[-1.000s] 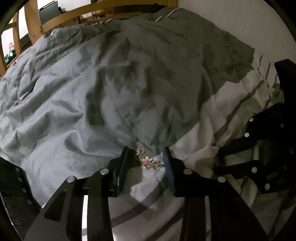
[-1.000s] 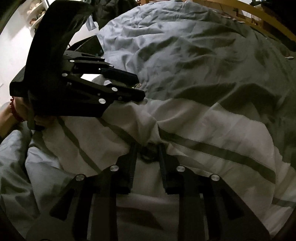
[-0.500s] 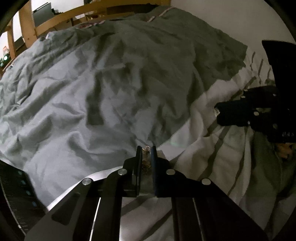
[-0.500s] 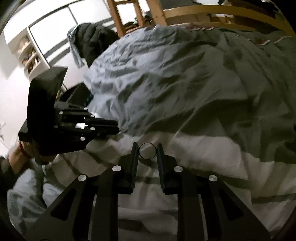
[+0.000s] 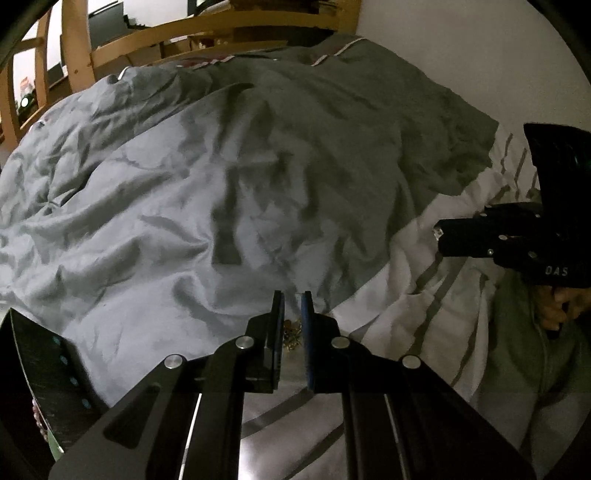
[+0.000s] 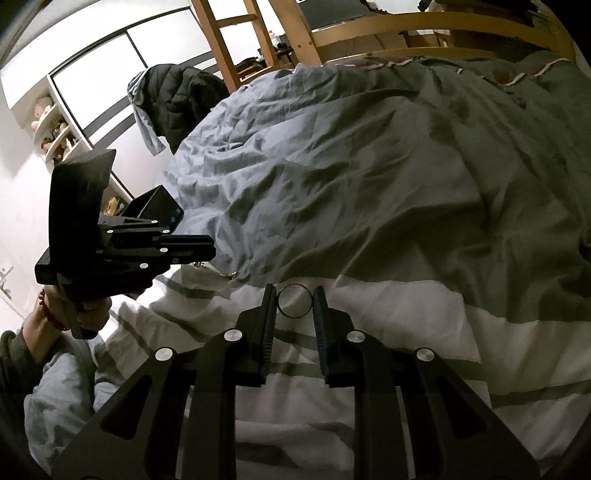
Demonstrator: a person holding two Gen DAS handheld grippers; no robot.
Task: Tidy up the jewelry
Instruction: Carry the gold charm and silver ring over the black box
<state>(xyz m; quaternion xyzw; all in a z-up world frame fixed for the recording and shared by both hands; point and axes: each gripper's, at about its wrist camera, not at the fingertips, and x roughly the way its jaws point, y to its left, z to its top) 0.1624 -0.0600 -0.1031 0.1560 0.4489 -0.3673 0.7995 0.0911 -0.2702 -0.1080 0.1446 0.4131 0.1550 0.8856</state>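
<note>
My left gripper (image 5: 292,310) is shut on a small gold charm bracelet (image 5: 291,334), whose chain hangs below the fingers in the right wrist view (image 6: 216,271). It is held above the bed. My right gripper (image 6: 294,301) is shut on a thin dark ring (image 6: 294,301), pinched upright between the fingertips, lifted above the white striped sheet (image 6: 388,332). The right gripper also shows in the left wrist view (image 5: 439,236), with the ring's glint at its tip. The left gripper shows at the left of the right wrist view (image 6: 210,251).
A rumpled grey duvet (image 5: 184,206) covers most of the bed. A wooden bed frame (image 5: 207,29) runs along the far side. A black box (image 6: 155,205) sits at the bed's left edge. A dark jacket (image 6: 177,99) hangs beyond it.
The left gripper closed on the bracelet and lifted it. The right gripper closed on the ring and raised it off the sheet. Both grippers moved up and apart.
</note>
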